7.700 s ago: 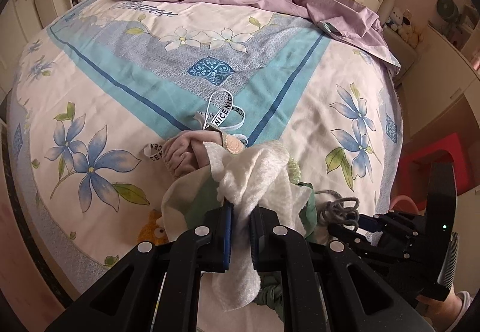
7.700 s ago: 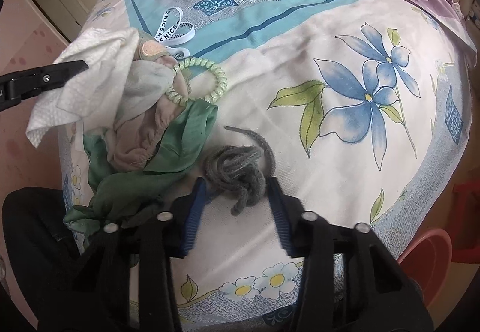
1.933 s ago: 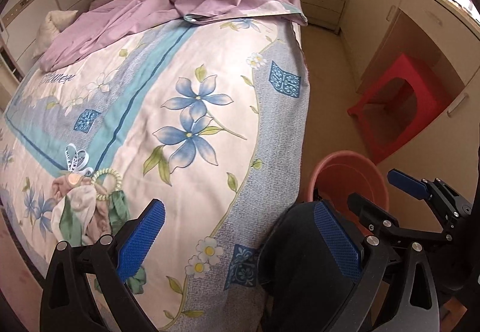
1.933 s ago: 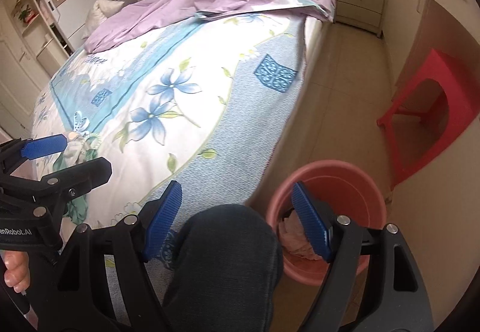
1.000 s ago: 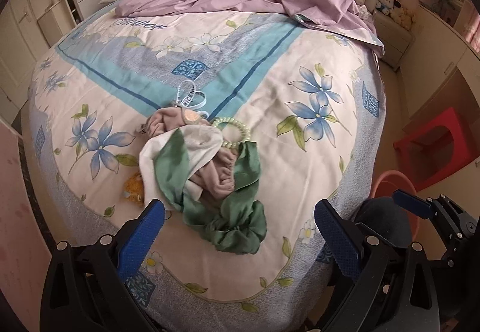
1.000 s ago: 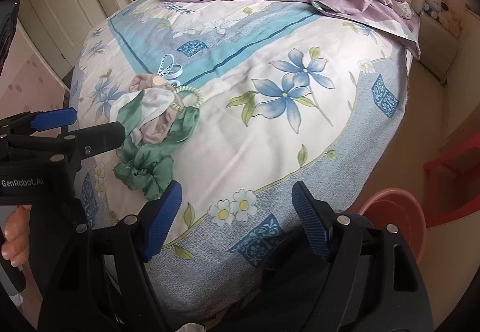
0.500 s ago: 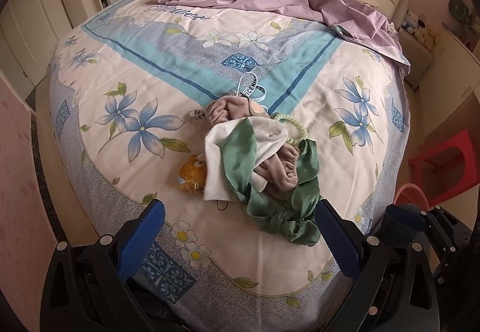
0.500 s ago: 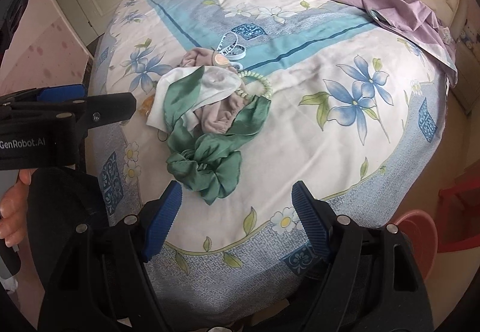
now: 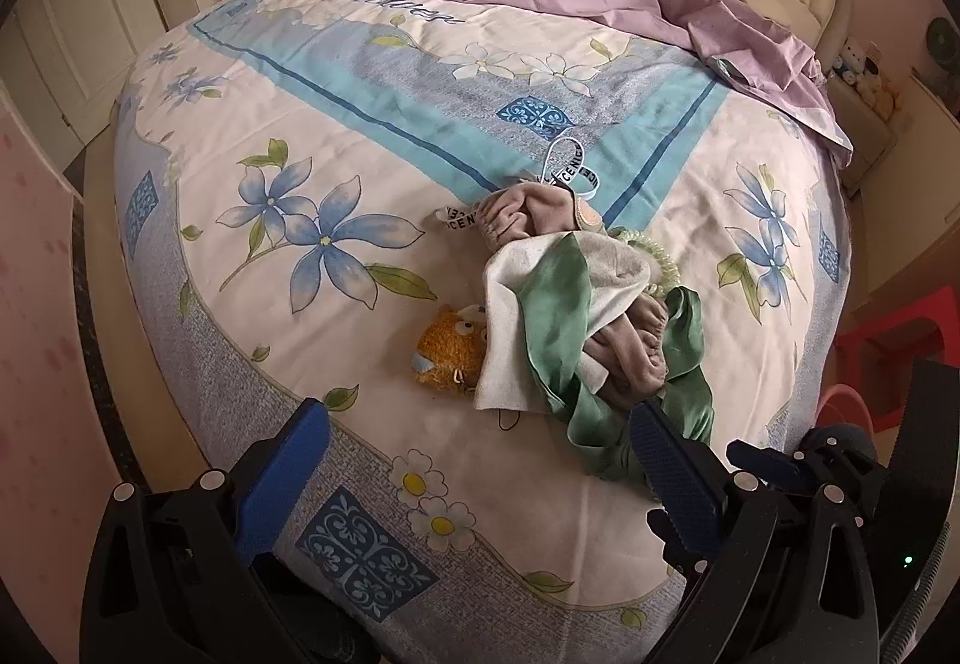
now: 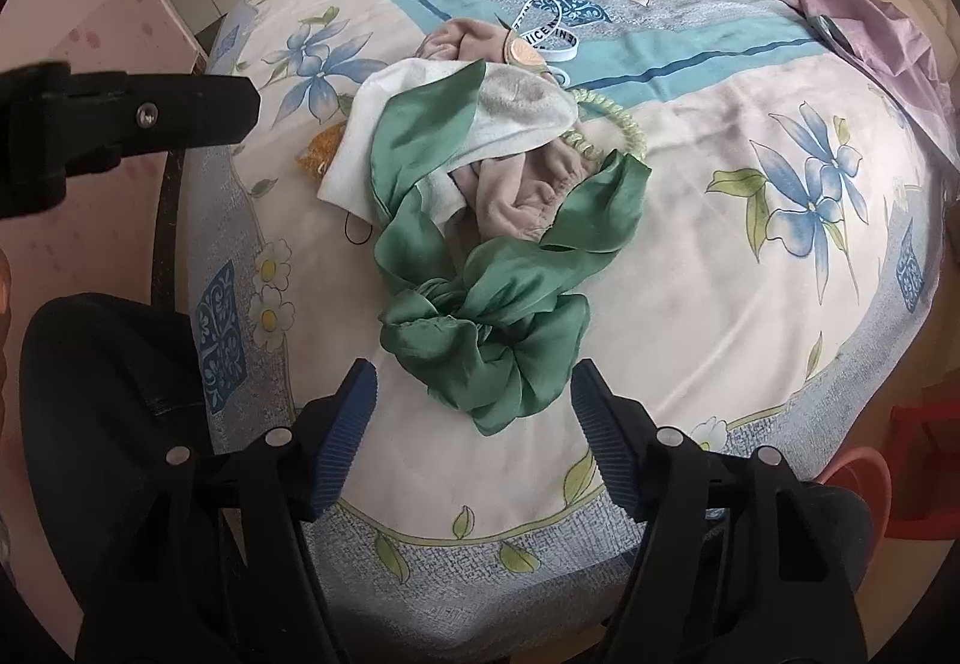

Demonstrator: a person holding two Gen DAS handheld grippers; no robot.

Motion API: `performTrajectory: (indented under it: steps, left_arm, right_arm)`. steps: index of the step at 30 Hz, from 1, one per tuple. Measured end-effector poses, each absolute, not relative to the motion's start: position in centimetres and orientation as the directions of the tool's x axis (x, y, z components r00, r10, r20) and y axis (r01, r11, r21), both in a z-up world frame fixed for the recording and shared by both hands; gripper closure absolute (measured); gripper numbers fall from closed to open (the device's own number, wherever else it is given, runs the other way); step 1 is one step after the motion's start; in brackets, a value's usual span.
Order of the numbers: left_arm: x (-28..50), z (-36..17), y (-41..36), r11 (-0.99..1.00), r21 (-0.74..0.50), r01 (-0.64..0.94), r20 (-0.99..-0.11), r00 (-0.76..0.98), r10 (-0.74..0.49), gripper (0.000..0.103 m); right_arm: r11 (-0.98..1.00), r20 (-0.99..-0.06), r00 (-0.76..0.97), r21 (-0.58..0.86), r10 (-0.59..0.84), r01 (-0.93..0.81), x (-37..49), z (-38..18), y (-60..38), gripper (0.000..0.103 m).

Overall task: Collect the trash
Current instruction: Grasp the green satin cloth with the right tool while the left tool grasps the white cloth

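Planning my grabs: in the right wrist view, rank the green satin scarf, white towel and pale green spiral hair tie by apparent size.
1. Green satin scarf, though nearest the camera.
2. White towel.
3. Pale green spiral hair tie, partly hidden.

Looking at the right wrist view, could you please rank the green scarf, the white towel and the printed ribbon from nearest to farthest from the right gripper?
From the right gripper, whose jaws have just been closing with nothing between them:
1. Green scarf, its bunched end just ahead of the fingertips.
2. White towel, farther up the bed, partly under the scarf.
3. Printed ribbon, at the far end of the pile.
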State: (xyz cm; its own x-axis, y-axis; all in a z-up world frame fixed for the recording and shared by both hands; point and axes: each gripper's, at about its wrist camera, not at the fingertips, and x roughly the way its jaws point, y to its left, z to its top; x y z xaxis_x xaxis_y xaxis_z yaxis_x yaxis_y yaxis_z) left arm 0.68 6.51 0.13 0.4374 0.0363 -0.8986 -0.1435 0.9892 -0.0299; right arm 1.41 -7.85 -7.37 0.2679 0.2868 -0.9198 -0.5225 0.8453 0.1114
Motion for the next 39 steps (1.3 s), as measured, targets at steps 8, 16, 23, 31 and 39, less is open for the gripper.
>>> performTrajectory:
  steps: [8,16,23,31,39]
  left_arm:
    - [2.5,-1.6,7.2,0.990,-0.040,-0.139,-0.909,0.415,0.022,0.005]
    - [4.7,-3.4,7.1,0.991,-0.051,-0.125,-0.918,0.396,0.003,0.005]
    - [6.4,-5.1,7.3,0.993,-0.067,-0.098,-0.925,0.378,-0.025,0.005]
    - [8.8,-7.2,7.2,0.996,-0.065,-0.068,-0.938,0.344,-0.038,0.015]
    - [9.9,-8.1,7.5,0.994,-0.085,-0.066,-0.945,0.322,-0.059,0.062]
  right_arm:
    - [0.835,-0.918,0.242,0.148,0.316,-0.529,2.2,-8.3,-7.3,0.094]
    - [0.875,-0.852,0.410,0.108,0.326,-0.471,2.5,-3.6,-10.6,0.094]
    - [0.934,-0.805,0.551,0.010,0.220,-0.358,4.4,-0.2,-15.2,0.094]
    - [0.933,-0.832,0.515,0.009,0.207,-0.360,5.7,-1.9,-15.5,0.094]
    - [0.924,-0.846,0.486,0.018,0.218,-0.383,6.0,-3.3,-14.8,0.094]
